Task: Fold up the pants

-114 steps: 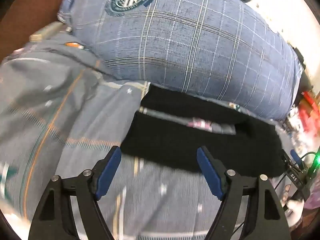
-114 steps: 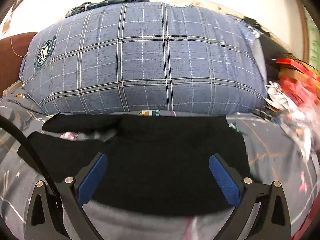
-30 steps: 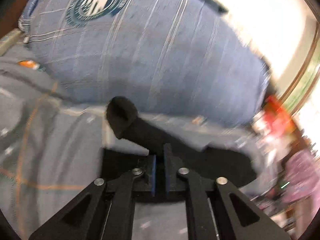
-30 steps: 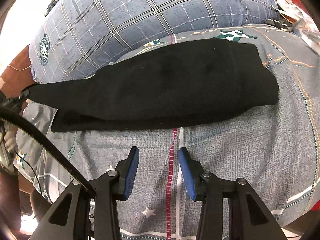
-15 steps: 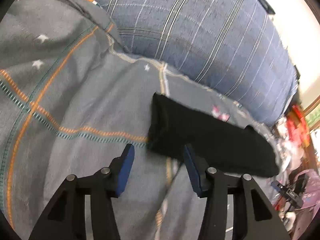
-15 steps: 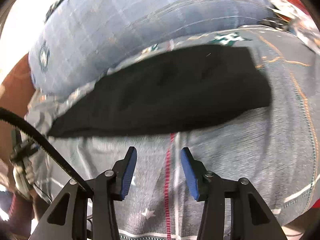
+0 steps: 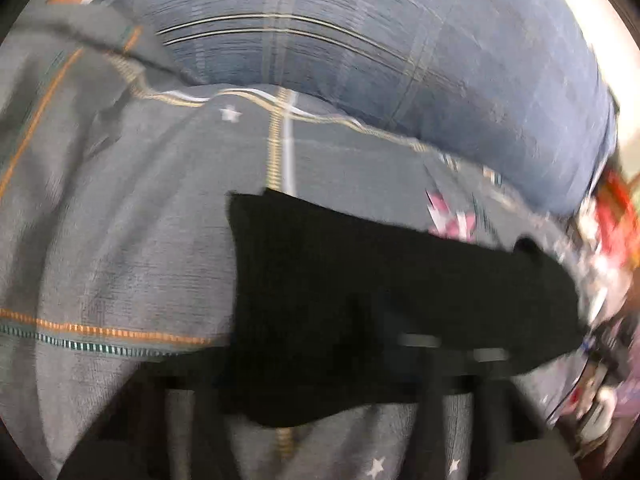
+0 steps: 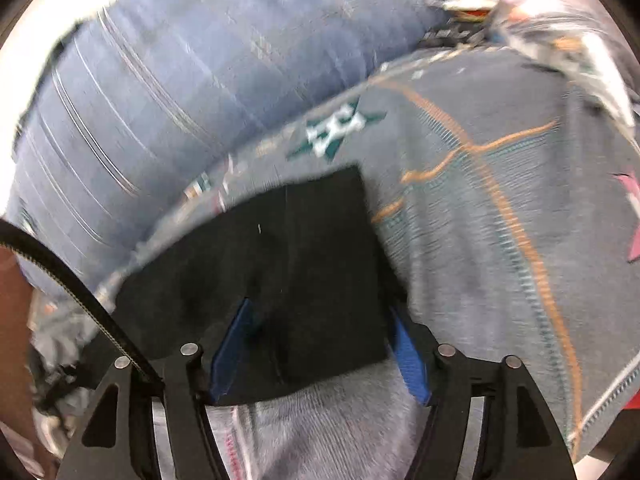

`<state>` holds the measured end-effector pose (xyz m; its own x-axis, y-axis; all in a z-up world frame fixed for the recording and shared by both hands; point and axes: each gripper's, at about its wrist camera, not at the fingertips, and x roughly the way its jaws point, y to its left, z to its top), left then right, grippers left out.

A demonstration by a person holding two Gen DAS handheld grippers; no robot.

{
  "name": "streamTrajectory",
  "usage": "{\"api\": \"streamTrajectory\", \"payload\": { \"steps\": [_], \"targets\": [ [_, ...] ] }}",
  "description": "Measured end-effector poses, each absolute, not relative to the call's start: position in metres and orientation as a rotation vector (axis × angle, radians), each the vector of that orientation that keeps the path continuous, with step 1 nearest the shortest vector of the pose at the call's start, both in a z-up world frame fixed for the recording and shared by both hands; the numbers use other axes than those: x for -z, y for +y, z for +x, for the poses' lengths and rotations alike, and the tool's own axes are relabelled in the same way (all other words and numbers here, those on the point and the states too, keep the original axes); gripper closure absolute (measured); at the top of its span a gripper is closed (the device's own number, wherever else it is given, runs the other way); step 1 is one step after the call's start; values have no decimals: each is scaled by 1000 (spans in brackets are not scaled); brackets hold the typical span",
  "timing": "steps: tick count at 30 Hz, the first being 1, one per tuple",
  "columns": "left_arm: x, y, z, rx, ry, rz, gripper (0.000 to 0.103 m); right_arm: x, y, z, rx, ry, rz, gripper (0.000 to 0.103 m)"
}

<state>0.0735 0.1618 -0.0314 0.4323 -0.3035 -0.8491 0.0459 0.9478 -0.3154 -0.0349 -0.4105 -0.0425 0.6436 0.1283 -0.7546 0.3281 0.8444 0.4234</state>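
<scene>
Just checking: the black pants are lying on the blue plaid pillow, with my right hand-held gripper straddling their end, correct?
Not quite. The black pants lie on the grey patterned bedspread, in front of the blue plaid pillow, not on it. The right wrist view shows this; the right hand-held gripper, jaws opening, does straddle their end.

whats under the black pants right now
The black pants lie on a grey patterned bedspread, which shows all round them, with a blue plaid pillow behind. Whatever sits directly beneath the dark fabric is covered, so nothing more can be told.
</scene>
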Motion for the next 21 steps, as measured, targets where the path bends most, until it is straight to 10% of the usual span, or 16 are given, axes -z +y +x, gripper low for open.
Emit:
{"api": "streamTrajectory", "payload": {
  "steps": [2,3,7,17,21],
  "targets": [
    [21,158,70,216,1108,-243,91,37,-397,-26,121,885,500,45],
    [16,159,67,213,1108,-258,91,35,-397,-25,110,888,505,71],
    [-9,167,51,214,1090,-312,91,21,-410,-37,87,842,545,81],
    [-34,171,-8,110,931,-237,77,20,-407,-103,205,788,462,47],
    [-73,102,-59,189,569,-61,39,-9,-361,-176,282,671,316,36]
  ]
}}
